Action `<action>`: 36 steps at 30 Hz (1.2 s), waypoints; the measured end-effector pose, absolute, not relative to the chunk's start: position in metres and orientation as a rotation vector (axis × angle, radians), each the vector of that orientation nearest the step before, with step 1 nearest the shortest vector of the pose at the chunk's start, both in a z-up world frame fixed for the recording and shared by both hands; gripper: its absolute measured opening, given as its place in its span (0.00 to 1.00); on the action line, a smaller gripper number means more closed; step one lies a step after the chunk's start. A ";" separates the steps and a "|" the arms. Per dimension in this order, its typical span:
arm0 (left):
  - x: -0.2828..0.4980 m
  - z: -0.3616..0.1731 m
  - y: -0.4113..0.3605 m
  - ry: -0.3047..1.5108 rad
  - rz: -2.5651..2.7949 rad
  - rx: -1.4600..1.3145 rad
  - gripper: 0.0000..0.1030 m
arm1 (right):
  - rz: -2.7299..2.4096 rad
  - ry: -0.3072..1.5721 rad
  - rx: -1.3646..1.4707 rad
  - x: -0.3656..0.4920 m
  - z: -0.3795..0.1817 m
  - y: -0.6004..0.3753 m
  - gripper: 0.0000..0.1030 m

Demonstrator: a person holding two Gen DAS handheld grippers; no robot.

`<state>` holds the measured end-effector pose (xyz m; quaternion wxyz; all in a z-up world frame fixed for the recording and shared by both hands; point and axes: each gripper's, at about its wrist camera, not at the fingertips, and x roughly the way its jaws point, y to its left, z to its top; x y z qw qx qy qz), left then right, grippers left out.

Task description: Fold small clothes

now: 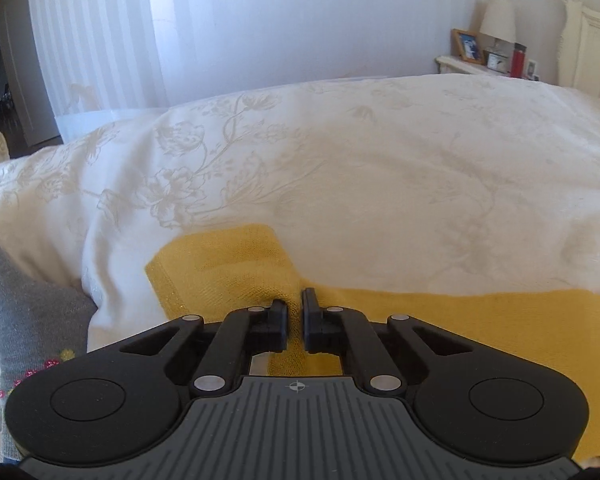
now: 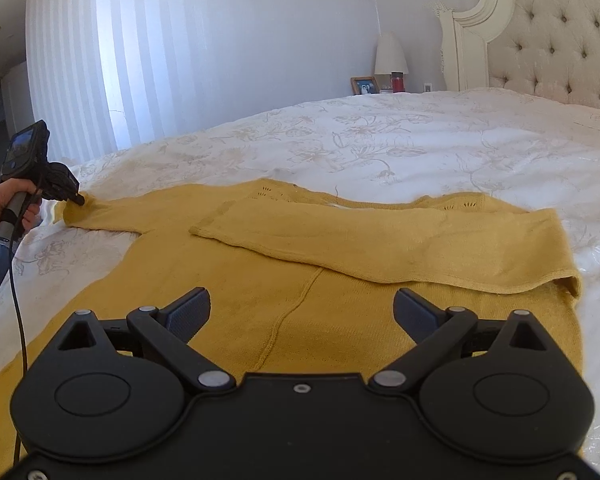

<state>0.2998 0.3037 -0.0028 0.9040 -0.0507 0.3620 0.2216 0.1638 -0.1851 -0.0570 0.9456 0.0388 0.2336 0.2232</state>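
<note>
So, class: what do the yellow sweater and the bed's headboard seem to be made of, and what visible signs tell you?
Yellow sweater: fine knit, probably cotton or wool; matte, with visible stitch texture and eyelet holes near the neckline. Headboard: cream padded upholstery, button-tufted, in a carved pale frame, likely painted wood.

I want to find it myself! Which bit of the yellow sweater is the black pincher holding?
Find the big white flowery bedspread and the yellow sweater spread flat on it. One sleeve is folded across the chest; the other sleeve sticks out sideways toward the curtain. The left gripper is shut on that outstretched sleeve's cuff, the only part bunched up.
</note>
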 end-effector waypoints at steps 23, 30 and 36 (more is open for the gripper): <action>0.281 -0.011 0.084 0.711 -0.041 0.159 0.40 | 0.407 0.474 0.150 0.170 -0.050 -0.212 0.95; 0.257 -0.014 0.125 0.703 0.076 0.106 0.42 | 0.406 0.523 0.207 0.174 -0.062 -0.210 0.95; 0.285 -0.014 0.174 0.787 0.115 -0.151 0.43 | 0.415 0.512 0.181 0.169 -0.059 -0.206 0.95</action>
